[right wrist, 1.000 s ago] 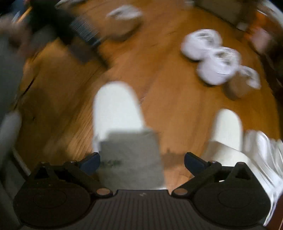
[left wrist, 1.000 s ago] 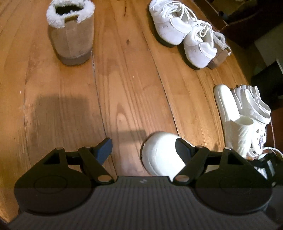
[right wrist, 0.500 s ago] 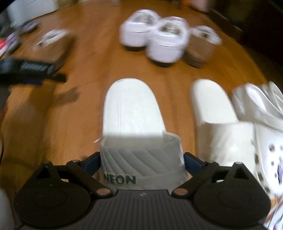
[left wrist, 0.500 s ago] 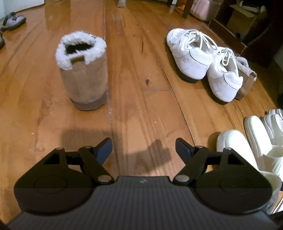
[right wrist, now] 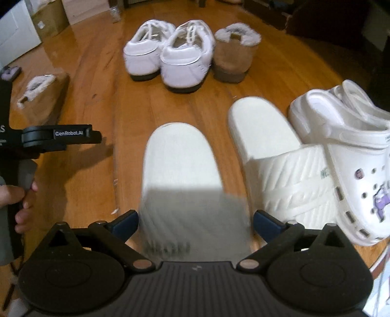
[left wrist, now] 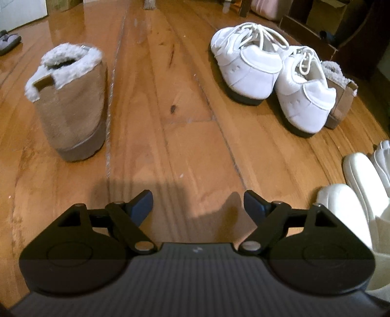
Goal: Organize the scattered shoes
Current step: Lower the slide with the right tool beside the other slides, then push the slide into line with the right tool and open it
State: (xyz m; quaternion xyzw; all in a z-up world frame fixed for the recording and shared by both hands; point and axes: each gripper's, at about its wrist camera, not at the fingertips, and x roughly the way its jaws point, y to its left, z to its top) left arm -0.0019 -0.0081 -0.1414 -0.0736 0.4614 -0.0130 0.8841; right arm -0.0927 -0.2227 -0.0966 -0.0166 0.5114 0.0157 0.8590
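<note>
lettering reading "genrobot.ai" sits on the black side of the left claw [right wrist: 61, 136] where it shows in the right wrist view; other white letters at that picture's left edge are cut off and unreadable. the strap of the second white slide [right wrist: 287, 170] carries dark green letters too blurred to read, and the print on the near slide's strap is smeared as well. the white clog [right wrist: 351, 156] bears purple charms.

the right claw [right wrist: 196, 220] stands spread wide around the strap of a white slide [right wrist: 180, 165], one blue pad at each side of it; whether the pads touch the strap cannot be told through the blur. the slide lies on the floor with its heel pointing away, just beside the second slide, which lies against the clog.

the left claw [left wrist: 198, 204] is spread wide and holds nothing, hanging over bare wood floor [left wrist: 185, 126]. a tan fleece-lined boot [left wrist: 70, 102] stands upright to its left, well apart from the others. ahead on the right a pair of white lace-up sneakers [left wrist: 270, 73] stands side by side, with a second tan boot [left wrist: 338, 97] touching the far sneaker.

the planks are glossy orange-brown. cardboard boxes [right wrist: 48, 19] stand by the wall, and dark furniture [left wrist: 341, 29] lines the right side.
</note>
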